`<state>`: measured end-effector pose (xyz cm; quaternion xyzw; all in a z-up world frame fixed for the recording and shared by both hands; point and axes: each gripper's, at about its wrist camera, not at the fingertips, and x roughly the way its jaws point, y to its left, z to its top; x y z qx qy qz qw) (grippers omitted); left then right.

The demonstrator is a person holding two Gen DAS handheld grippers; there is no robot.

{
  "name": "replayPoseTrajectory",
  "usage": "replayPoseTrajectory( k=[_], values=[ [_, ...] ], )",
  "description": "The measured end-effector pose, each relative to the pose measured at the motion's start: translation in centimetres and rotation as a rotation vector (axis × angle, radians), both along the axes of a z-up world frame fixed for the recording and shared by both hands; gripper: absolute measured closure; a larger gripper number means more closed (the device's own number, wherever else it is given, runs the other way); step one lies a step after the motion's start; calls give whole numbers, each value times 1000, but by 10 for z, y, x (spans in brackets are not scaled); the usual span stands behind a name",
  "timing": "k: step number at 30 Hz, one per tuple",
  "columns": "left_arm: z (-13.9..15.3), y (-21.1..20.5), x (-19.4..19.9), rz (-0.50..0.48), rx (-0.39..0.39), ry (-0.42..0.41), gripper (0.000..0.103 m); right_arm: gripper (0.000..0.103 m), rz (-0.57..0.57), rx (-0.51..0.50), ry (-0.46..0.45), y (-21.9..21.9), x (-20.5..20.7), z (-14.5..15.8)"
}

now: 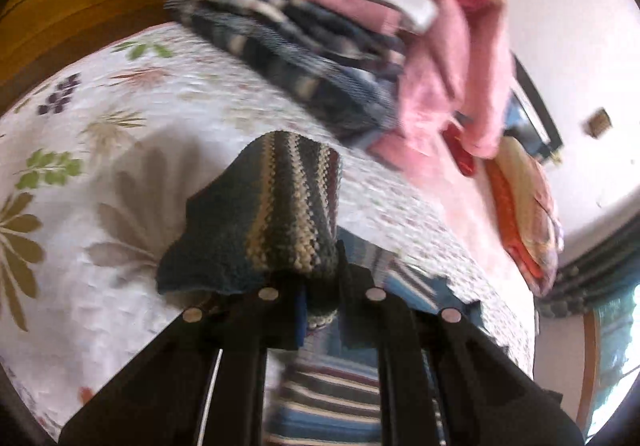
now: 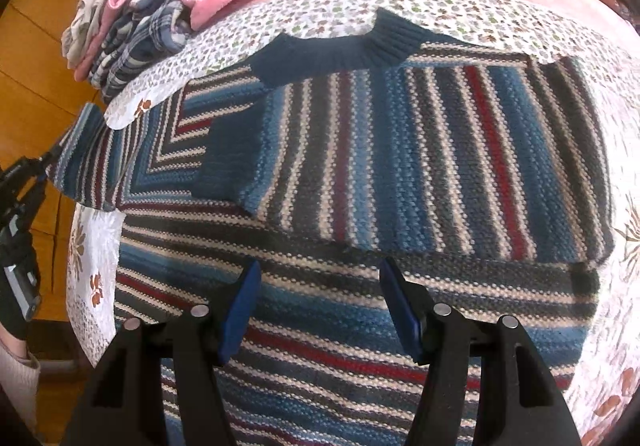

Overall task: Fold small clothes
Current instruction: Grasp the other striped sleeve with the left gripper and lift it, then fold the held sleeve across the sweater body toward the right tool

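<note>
Left wrist view first: the left claw (image 1: 320,298) is pressed together, pinching a sleeve (image 1: 272,206) of the striped sweater (image 1: 328,398), and the knit flops up and forward over the fingers, dark teal cuff drooping to the left. Below it lies the bed's floral quilt (image 1: 100,150), puckered white cotton with leaf prints. Beyond, a stack of folded clothes (image 1: 320,26), plaid blue flannel under pink fleece, blurred.

Over to the right wrist view: the right claw (image 2: 320,306) is spread wide, blue pads empty, hovering just over the sweater's (image 2: 400,174) body. The sweater lies flat on the quilt (image 2: 340,10), chunky knit in blue, grey, cream and red stripes, one sleeve already folded across the chest with its ribbed teal cuff (image 2: 332,50) at the top. Its long axis runs away from this claw, towards the collar.

The other sleeve (image 2: 92,162) stretches off the bed's left edge, and the left claw (image 2: 36,166) holds its tip there. So the left side is nearer; that sleeve looks due to swing inward across the chest.
</note>
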<state>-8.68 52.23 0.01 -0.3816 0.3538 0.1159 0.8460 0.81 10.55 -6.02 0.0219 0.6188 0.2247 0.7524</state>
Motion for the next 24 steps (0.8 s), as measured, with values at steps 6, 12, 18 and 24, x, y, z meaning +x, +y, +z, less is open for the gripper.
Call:
replayPoseTrajectory(
  k=[6,12,18,24],
  values=[
    [-7,-55,21,-66,-43,-12,94,41,-28,1,-3,-19,-1,2],
    [-23,-102,41,-102,-56,-6,94,41,-42,-2,1,-33,-2,1],
    [-52,-145,58,-134,-55,38,93,41,-53,1,5,-42,-3,-1],
    [-93,-165,69,-149,-46,129,91,41,-51,-7,6,-45,-4,-3]
  ],
)
